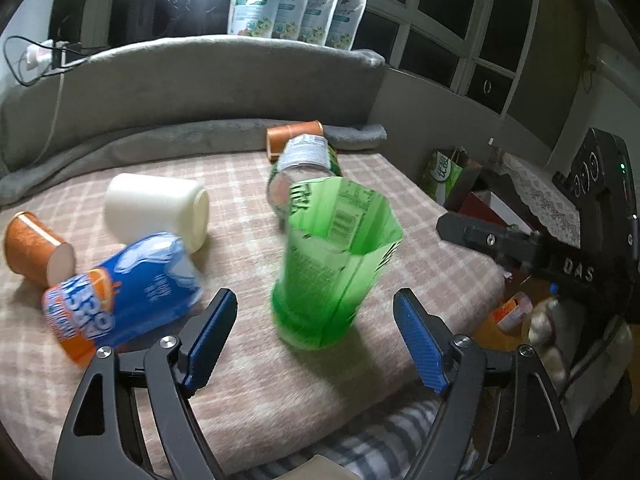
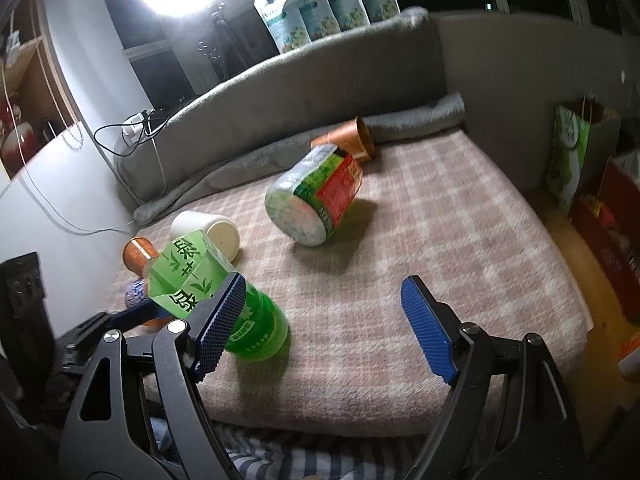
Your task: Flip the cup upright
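Observation:
A translucent green cup (image 1: 334, 260) stands upright, mouth up, on the checked blanket (image 1: 248, 360), just ahead of my open left gripper (image 1: 316, 332), which does not touch it. In the right wrist view the green cup (image 2: 208, 292) stands at the left, partly behind a left fingertip (image 2: 222, 320). My right gripper (image 2: 328, 324) is open and empty over the blanket (image 2: 400, 240). A green-and-red labelled cup (image 2: 316, 200) lies on its side in the middle; it also shows in the left wrist view (image 1: 304, 164).
More cups lie on their sides: a blue-orange one (image 1: 120, 292), a white one (image 1: 160, 208), an orange one (image 1: 36, 252) and another orange one at the back (image 1: 294, 136). A grey cushion (image 1: 200, 88) bounds the back. The floor with bags (image 2: 568, 156) lies right.

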### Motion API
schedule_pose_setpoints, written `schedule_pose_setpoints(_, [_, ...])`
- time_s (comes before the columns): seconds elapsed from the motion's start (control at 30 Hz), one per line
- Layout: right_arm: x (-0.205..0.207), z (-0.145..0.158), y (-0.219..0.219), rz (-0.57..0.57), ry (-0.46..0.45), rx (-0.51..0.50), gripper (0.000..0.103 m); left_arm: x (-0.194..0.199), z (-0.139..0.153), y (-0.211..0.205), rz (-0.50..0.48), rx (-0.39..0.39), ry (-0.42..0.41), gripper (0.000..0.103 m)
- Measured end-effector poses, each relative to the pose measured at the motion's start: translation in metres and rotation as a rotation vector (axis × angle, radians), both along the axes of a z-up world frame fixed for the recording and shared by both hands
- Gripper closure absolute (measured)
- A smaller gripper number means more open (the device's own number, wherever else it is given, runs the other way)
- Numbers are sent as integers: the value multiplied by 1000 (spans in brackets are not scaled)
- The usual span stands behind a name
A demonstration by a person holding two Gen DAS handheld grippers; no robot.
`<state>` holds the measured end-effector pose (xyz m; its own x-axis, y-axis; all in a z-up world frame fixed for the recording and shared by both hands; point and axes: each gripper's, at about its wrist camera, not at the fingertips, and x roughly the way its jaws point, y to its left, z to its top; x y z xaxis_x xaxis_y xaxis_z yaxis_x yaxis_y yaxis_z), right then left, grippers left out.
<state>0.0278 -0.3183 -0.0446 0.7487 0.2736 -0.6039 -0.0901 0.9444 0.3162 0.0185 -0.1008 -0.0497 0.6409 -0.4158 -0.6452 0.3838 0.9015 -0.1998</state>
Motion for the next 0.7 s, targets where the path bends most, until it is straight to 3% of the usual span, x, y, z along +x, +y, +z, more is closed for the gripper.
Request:
schedule_pose_setpoints(0.13, [-4, 5, 7, -22, -60, -73, 20, -10, 10, 21, 59, 1, -52, 22])
schedule_pose_setpoints(0.37, [-13, 17, 24, -69, -198, -222, 10, -27, 37, 56, 244, 35, -244, 22])
schedule_pose_setpoints(0.47, [-18, 22, 30, -86, -244, -246, 1, -30, 44, 65, 314, 68, -312, 22])
schedule_pose_setpoints(0.7, [-29, 31, 44, -125, -340, -279, 0, -38, 57, 83, 407, 83, -405, 20])
